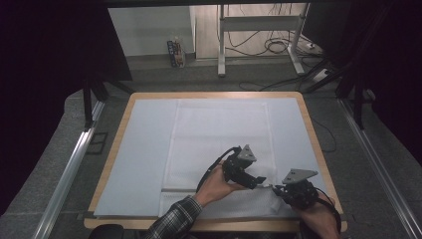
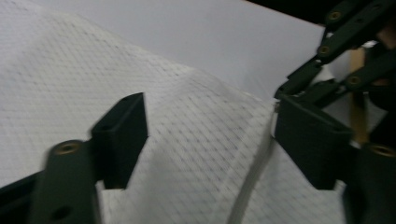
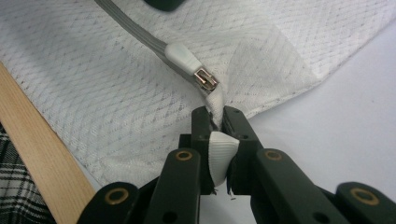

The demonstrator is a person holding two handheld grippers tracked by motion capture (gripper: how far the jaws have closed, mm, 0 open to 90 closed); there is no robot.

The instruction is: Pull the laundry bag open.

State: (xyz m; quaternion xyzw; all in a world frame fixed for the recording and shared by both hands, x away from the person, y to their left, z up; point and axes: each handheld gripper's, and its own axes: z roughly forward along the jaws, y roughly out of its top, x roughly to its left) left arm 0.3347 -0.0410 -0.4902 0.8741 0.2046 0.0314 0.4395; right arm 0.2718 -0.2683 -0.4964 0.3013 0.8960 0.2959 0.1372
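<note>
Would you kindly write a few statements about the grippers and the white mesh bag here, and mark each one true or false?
1. The right gripper is shut on a white tab at the end of the zipper. True.
2. The left gripper is clamped on the zipper pull. False: its jaws stand apart over the white mesh bag, gripping nothing.
3. The bag lies on a pale sheet that covers the wooden table. True.
4. The zipper pull sits at the far end from the right gripper. False: it sits just beyond that gripper's jaw tips.
5. Both grippers work at the table's far edge. False: both are at the near edge, towards the right.
</note>
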